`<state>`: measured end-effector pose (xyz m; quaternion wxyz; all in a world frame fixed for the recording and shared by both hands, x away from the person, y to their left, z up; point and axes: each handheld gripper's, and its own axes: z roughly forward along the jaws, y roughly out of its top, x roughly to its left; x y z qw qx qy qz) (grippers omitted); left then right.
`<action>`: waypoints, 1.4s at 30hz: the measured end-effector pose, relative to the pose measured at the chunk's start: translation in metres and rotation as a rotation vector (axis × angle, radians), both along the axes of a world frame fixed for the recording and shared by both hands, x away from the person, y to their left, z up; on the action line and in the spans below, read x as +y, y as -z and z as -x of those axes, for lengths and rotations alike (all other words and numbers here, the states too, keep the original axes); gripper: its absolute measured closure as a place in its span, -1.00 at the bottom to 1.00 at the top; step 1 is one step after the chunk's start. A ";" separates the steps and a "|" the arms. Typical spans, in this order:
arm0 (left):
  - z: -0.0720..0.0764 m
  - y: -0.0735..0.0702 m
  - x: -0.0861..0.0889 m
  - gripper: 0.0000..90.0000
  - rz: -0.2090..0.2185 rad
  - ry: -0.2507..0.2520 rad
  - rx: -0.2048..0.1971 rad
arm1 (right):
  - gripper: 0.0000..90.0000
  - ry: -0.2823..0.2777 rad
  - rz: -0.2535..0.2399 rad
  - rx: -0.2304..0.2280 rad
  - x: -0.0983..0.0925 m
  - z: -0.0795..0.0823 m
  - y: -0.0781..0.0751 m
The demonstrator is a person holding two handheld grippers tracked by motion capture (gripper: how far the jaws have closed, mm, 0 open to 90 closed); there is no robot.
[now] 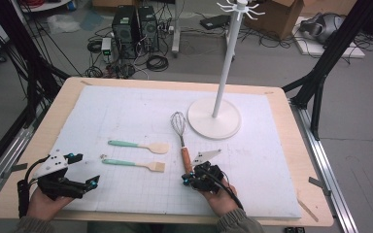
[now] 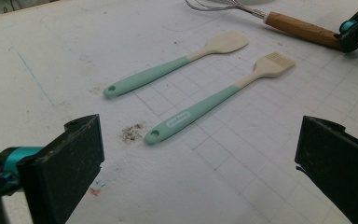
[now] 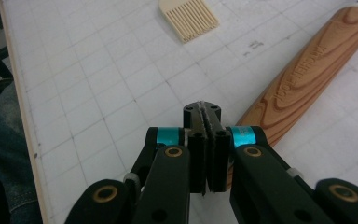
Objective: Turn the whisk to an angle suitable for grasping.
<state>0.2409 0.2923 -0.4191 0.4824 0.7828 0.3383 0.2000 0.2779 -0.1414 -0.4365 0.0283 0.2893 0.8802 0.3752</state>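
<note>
Resting beside the whisk (image 1: 181,141), whose wooden handle reads "KITCHEN CLOCK"-like lettering I cannot make out, right gripper (image 3: 206,112) fingers pressed together empty; left gripper (image 1: 88,183) fingers wide.

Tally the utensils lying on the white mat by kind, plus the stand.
Teal-handled spatula: 1
Teal-handled basting brush: 1
Wooden-handled whisk: 1
White hook stand: 1
Total: 4
</note>
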 end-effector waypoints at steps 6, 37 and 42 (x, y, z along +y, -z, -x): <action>0.000 0.000 0.000 -0.96 0.000 -0.003 0.001 | 0.98 0.032 -0.002 -0.002 -0.012 0.002 0.000; 0.000 0.000 0.000 -0.96 0.003 -0.004 0.001 | 0.98 0.136 0.032 -0.031 -0.051 0.002 -0.002; 0.000 0.000 0.000 -0.96 0.001 -0.003 0.001 | 0.98 0.156 0.034 -0.026 -0.056 0.001 -0.003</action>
